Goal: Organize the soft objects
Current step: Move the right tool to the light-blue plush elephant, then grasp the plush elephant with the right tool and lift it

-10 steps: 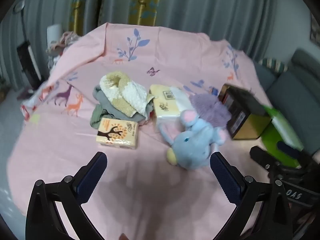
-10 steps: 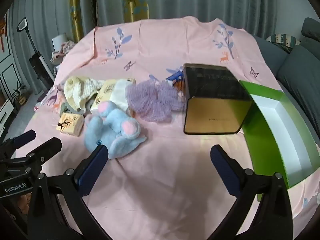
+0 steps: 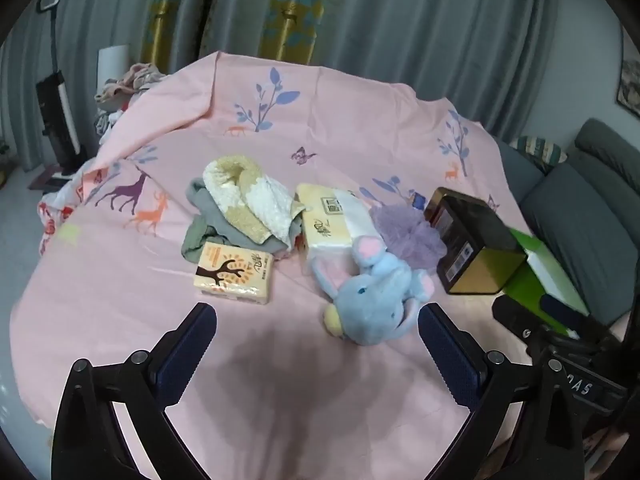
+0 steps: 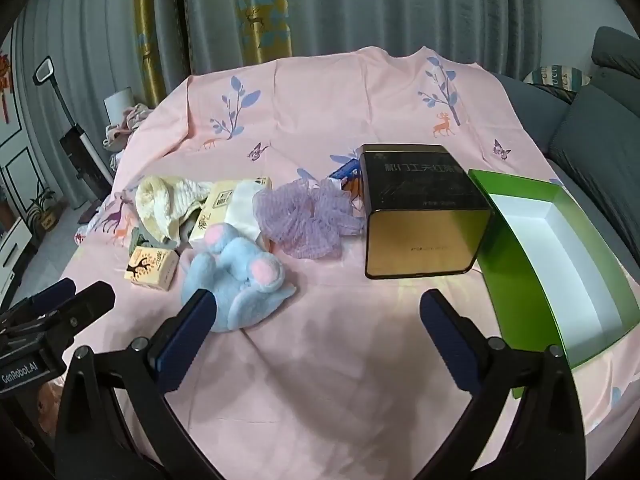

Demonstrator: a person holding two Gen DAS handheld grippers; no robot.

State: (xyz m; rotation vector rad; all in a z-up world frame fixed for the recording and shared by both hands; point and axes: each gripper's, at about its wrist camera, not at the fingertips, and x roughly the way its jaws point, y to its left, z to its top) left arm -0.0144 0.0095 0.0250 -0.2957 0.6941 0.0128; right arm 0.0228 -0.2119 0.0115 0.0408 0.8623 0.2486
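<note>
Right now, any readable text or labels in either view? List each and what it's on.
"GenRobot.AI": left tongs' body, seen in the right wrist view.
Partial "0A5": right tongs' body, seen in the left wrist view.
Dark tin lid: gold Chinese characters, blurred.
Small tissue pack and large tissue pack: print unreadable.

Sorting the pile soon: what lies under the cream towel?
A grey cloth lies bunched beneath the cream towel, showing at its left and lower edges. Anything deeper under the towel is covered.
</note>
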